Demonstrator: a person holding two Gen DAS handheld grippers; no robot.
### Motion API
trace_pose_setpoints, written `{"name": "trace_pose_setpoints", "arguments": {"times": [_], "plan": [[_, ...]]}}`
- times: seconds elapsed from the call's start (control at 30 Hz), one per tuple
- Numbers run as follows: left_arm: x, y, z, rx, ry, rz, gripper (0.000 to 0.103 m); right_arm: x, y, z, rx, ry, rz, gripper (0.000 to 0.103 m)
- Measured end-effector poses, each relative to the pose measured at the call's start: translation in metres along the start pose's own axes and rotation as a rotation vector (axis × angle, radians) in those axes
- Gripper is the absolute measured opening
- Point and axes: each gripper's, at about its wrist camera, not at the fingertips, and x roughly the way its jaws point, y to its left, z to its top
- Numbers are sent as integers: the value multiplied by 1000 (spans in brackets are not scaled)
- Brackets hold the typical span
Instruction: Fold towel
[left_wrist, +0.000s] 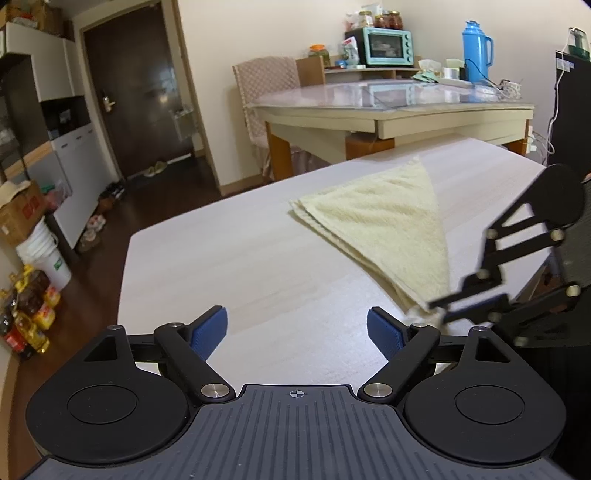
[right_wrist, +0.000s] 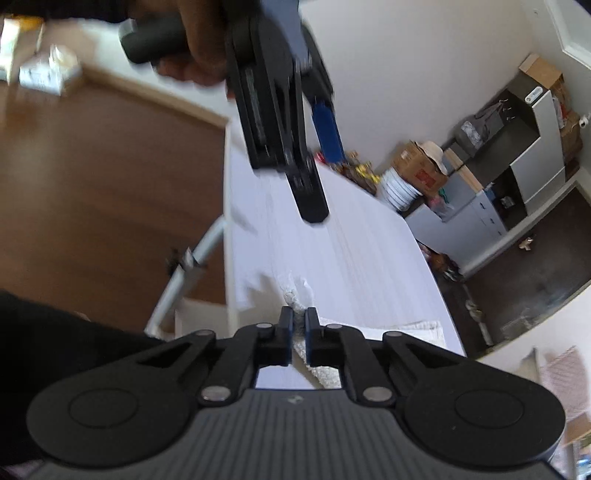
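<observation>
Right fingers clamped on towel corner

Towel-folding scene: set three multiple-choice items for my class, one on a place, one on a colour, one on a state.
1. Where does the towel lie?
A. on the pale table
B. on the floor
C. on a chair

2. What colour is the towel?
A. dark red
B. pale yellow
C. black

3. How do the left gripper fingers stand?
A. shut on the towel
B. shut on nothing
C. wide apart, nothing between them

Key: 1 A, it lies as a triangle on the tabletop; 2 B, its pile looks cream-yellow; 3 C, bare table shows between the blue pads.
</observation>
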Motion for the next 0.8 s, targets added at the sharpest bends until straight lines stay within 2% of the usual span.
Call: {"name": "trace_pose_setpoints", "arguments": {"times": [0.13, 0.3, 0.4, 0.57, 0.73, 0.8], "plan": [[6, 2, 9, 26, -10, 9, 92, -38, -2, 7, 80, -71, 141, 7], [40, 4, 30, 85, -21, -2, 92, -61, -2, 5, 131, -116, 261, 7], [65, 7, 36, 114, 14, -33, 92, -72, -2, 6, 168, -154, 337, 7], [88, 4, 30, 181, 90, -67, 92, -83, 2, -4, 204, -168, 358, 7], [92, 9, 29, 165, 119, -74, 94, -104, 10, -19, 253, -212, 389, 7], [93, 10, 31, 169, 133, -79, 94, -116, -5, -28, 329, -263, 392, 7]]}}
